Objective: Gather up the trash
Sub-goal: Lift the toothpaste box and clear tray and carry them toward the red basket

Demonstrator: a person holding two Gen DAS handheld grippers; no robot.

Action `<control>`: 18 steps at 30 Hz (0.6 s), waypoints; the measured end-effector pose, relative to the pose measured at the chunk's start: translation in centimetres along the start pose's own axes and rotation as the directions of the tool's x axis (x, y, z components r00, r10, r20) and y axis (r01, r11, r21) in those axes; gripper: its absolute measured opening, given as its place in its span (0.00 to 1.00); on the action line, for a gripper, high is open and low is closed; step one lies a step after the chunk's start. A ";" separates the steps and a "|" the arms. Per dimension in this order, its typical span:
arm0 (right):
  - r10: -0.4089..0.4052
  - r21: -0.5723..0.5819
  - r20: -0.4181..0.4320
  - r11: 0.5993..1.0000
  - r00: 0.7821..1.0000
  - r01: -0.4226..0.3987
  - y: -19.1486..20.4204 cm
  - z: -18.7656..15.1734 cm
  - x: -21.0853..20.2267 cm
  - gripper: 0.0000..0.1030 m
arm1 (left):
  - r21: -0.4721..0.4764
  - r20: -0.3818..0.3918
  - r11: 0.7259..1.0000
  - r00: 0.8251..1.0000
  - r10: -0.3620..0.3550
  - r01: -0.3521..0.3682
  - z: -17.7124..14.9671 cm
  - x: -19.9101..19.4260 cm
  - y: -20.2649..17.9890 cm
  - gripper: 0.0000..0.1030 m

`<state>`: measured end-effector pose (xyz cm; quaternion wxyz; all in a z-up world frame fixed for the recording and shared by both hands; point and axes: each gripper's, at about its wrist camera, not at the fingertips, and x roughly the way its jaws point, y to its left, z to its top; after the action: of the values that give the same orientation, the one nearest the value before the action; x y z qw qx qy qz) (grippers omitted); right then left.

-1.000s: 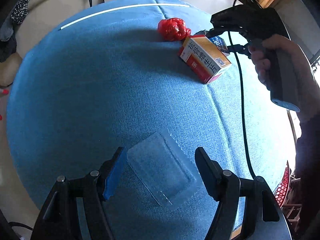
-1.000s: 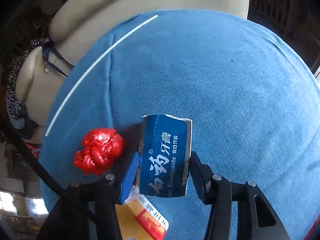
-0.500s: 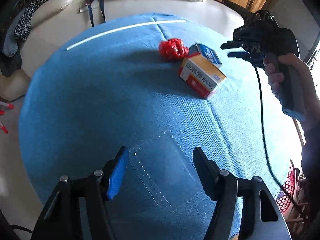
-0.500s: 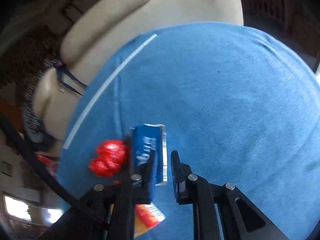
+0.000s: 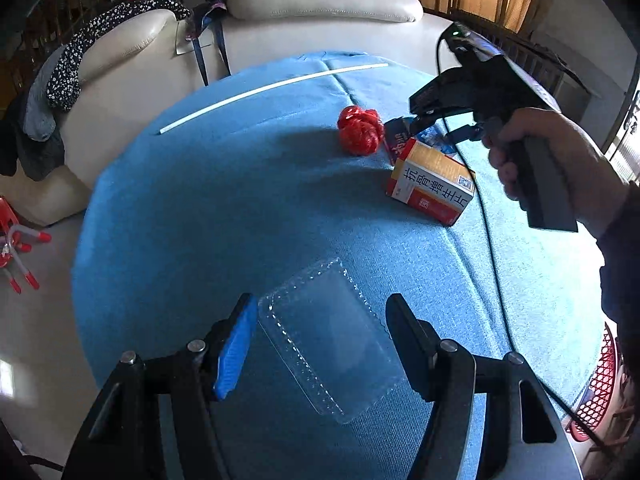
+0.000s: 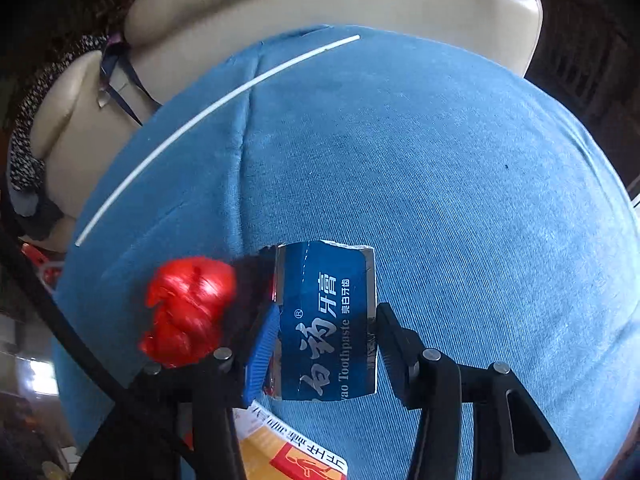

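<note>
A clear plastic tray (image 5: 332, 336) lies flat on the blue cloth (image 5: 224, 208), between the open fingers of my left gripper (image 5: 320, 320), which does not squeeze it. A blue toothpaste box (image 6: 328, 320) lies between the pads of my right gripper (image 6: 326, 320); both pads touch its sides. A crumpled red wrapper (image 6: 186, 308) sits just left of it, also seen in the left wrist view (image 5: 360, 130). An orange and white medicine box (image 5: 434, 186) lies beside my right gripper (image 5: 416, 124).
A thin white stick (image 5: 272, 86) lies across the far side of the cloth. A cream sofa (image 5: 320, 4) with dark clothes (image 5: 64, 80) stands behind. A red mesh basket (image 5: 600, 384) sits at the lower right. A black cable (image 5: 488, 232) trails from the right gripper.
My right gripper was nearly shut and empty half a second ago; now its fingers are spread around the toothpaste box. My left gripper has drawn back a little, still open over the tray.
</note>
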<state>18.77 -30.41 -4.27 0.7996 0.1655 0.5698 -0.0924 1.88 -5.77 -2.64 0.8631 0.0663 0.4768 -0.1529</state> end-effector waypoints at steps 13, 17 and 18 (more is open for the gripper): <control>-0.060 -0.142 -0.030 0.988 0.998 0.055 2.8 -0.1 0.6 0.70 | 0.001 0.009 1.000 1.000 -0.006 0.006 0.1 -0.3 -0.2 0.66; -0.018 -0.120 -0.010 0.993 1.000 0.017 2.6 -0.2 0.8 0.57 | -0.005 0.011 1.000 1.000 0.000 0.000 0.2 -0.4 -0.1 0.66; -0.043 -0.128 -0.002 0.991 0.999 0.043 2.7 -0.1 0.8 0.57 | -0.007 0.013 1.000 1.000 0.001 -0.001 0.2 -0.4 0.0 0.66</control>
<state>19.88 -27.83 -4.58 0.8051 0.1017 0.5799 -0.0726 1.85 -5.71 -2.19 0.8664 0.0624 0.4719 -0.1510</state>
